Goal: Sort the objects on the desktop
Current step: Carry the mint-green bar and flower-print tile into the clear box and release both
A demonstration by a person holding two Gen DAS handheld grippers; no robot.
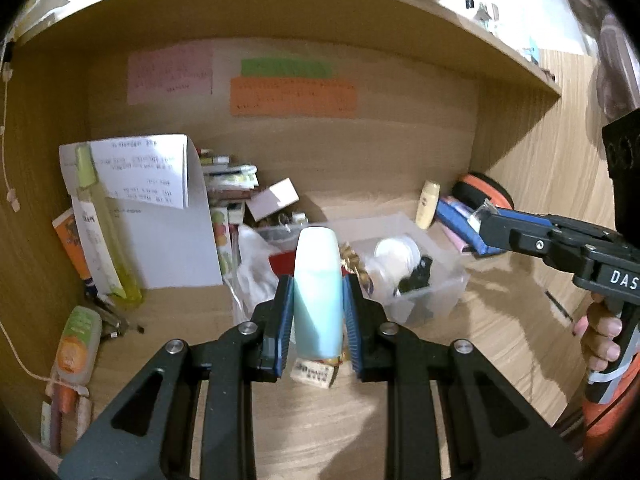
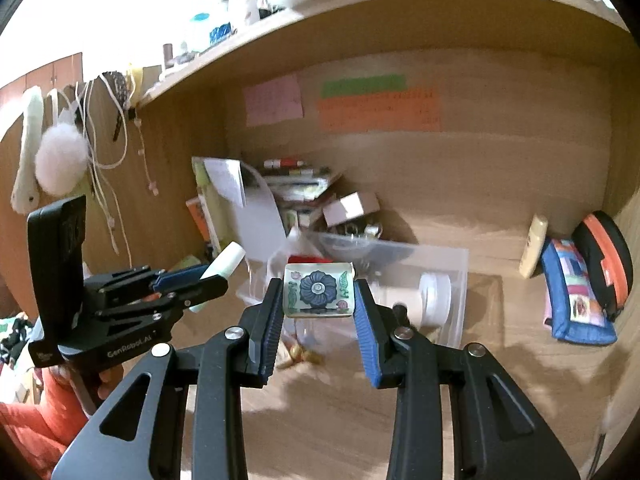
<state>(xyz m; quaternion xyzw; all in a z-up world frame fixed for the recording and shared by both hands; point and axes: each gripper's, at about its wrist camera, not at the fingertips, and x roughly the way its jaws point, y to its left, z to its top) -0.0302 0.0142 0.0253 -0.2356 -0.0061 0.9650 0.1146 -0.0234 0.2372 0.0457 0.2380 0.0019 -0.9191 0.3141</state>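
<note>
My left gripper (image 1: 318, 300) is shut on a pale blue tube (image 1: 318, 292), held upright above the desk; it also shows in the right wrist view (image 2: 222, 266) at the left. My right gripper (image 2: 318, 300) is shut on a small square tile with a blue flower print (image 2: 319, 290), held above the desk in front of a clear plastic bin (image 2: 452, 276). In the left wrist view the right gripper (image 1: 482, 216) reaches in from the right, the tile (image 1: 480, 214) seen edge-on at its tips. The bin (image 1: 436, 264) holds a white jar (image 1: 396, 256) and a black clip.
A small eraser (image 1: 314, 374) and gold-wrapped items (image 2: 300, 354) lie on the desk below the grippers. Papers, books and a yellow-green tube (image 1: 100, 224) lean at the left. A cream bottle (image 2: 534, 246), a blue patchwork pouch (image 2: 576, 296) and an orange-black case (image 2: 604, 260) sit at the right wall.
</note>
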